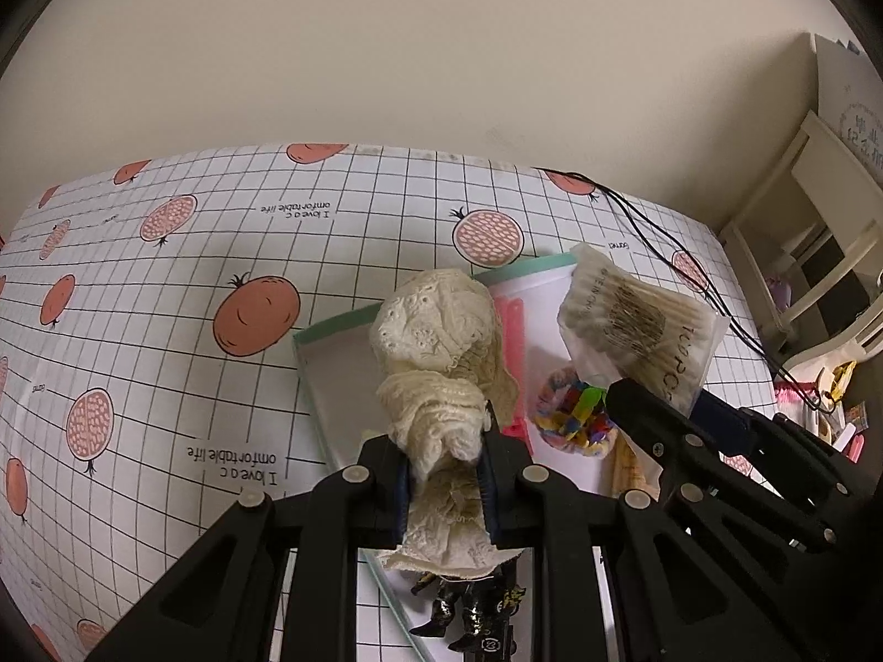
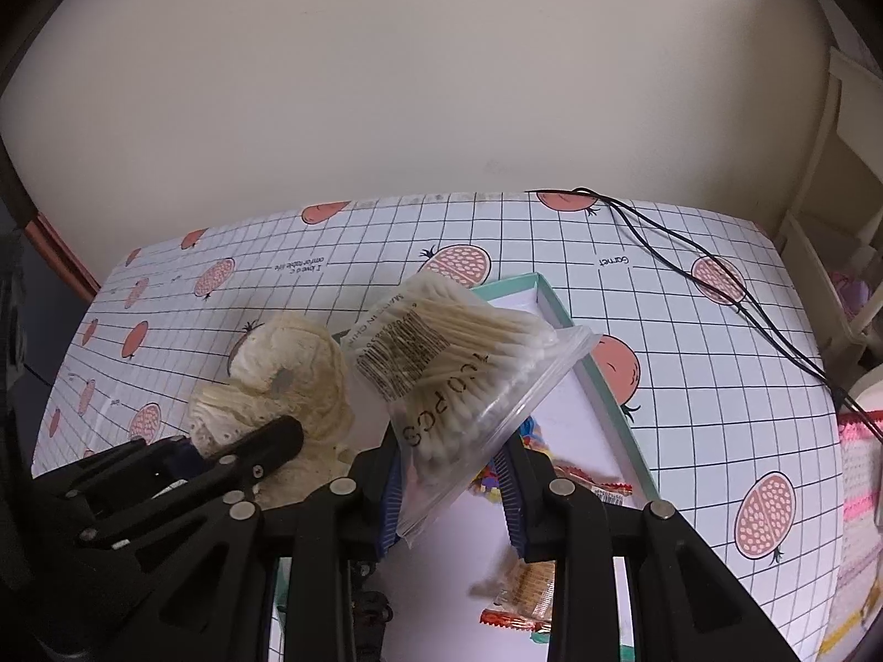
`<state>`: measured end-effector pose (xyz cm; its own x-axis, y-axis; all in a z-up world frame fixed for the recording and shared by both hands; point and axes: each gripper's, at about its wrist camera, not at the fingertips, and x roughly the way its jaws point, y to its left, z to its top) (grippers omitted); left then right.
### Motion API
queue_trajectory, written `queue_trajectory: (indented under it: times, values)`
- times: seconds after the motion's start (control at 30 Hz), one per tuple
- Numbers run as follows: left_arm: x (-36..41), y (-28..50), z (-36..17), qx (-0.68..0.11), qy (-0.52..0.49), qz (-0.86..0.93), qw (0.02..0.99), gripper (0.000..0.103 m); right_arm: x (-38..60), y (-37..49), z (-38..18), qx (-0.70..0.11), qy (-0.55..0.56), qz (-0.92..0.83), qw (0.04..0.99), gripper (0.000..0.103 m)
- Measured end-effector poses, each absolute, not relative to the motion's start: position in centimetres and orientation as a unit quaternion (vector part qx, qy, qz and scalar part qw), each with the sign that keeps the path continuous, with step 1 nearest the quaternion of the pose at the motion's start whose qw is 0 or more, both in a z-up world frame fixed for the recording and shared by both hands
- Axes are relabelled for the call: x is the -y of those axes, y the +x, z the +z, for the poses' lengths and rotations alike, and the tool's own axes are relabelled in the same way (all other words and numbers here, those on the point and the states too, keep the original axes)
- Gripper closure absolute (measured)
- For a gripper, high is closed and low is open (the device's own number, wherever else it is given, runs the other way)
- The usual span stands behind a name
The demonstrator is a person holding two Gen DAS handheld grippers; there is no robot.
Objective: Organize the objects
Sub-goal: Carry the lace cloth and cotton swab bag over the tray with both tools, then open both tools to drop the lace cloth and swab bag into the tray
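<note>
My left gripper (image 1: 444, 458) is shut on a cream lace cloth (image 1: 436, 342) that is bunched up and held over the left part of a white box with a teal rim (image 1: 331, 323). My right gripper (image 2: 450, 474) is shut on a clear bag of cotton swabs (image 2: 452, 380), tilted above the same box (image 2: 607, 402). In the left wrist view the swab bag (image 1: 634, 325) and the right gripper (image 1: 668, 402) hang at the right. The right wrist view has the lace cloth (image 2: 292, 375) and the left gripper (image 2: 232, 441) at the left.
Inside the box lie a pink item (image 1: 510, 325), a colourful ring of beads (image 1: 574, 414) and snack packets (image 2: 524, 590). A dark figurine (image 1: 474, 607) lies under my left gripper. Black cables (image 2: 717, 276) cross the pomegranate-print tablecloth (image 1: 165, 287). A white shelf unit (image 1: 817, 254) stands at the right.
</note>
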<state>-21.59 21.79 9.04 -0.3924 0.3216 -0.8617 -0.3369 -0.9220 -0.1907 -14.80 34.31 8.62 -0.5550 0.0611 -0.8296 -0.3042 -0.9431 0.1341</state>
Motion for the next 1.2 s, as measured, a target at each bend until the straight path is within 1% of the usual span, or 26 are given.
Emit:
queue_trajectory:
  times: [0.37, 0.47, 0.9, 1.17, 1.2]
  values:
    - [-22.3, -21.9, 6.5, 0.003, -0.545, 0.814, 0.202, 0.081, -35.1, -15.2, 6.1, -0.143, -0.487, 0.855, 0.109, 0.07]
    - [-22.4, -21.8, 6.0, -0.004, -0.548, 0.813, 0.198, 0.081, -35.2, -15.2, 5.5, -0.146, -0.494, 0.85, 0.107, 0.07]
    - [-22.5, -22.2, 5.6, 0.008, -0.558, 0.806, 0.197, 0.078, -35.2, -15.1, 4.9, -0.139, -0.51, 0.842, 0.109, 0.071]
    - [-21.7, -22.3, 6.4, 0.017, -0.56, 0.807, 0.188, 0.058, -35.3, -14.9, 6.1, -0.136, -0.501, 0.847, 0.114, 0.07]
    - [-21.6, -22.4, 6.5, 0.017, -0.56, 0.807, 0.188, 0.057, -35.3, -14.9, 6.3, -0.136, -0.5, 0.848, 0.115, 0.07]
